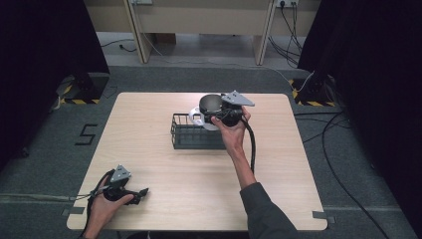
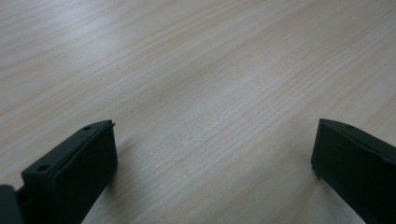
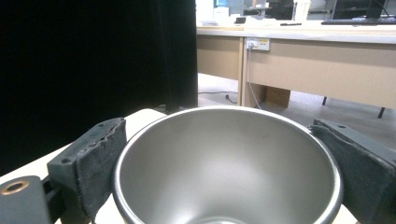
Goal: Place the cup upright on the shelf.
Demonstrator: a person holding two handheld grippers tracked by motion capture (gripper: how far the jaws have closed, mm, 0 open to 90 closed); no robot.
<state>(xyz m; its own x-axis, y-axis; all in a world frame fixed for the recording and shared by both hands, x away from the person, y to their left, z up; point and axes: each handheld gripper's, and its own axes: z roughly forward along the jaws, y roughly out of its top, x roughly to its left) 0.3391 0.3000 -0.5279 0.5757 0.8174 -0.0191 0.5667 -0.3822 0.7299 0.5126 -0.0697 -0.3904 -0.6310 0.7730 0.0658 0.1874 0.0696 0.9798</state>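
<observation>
my right gripper (image 3: 224,163) has its fingers clamped across the steel bowl (image 3: 229,163), rigid, light, slick-walled, so i hold at the rim, while my left gripper (image 2: 212,163) idles wide over the tabletop (image 2: 196,70).

A single black numeral "5" (image 1: 85,134) stands on the grey floor, just off the left edge of the wooden table (image 1: 149,164), level with the table's far half. No other lettering, label or brand is legible.

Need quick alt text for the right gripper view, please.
A metal bowl sits between the right gripper's two black jaws, its open mouth facing the camera. Behind are a black curtain and a desk.
</observation>
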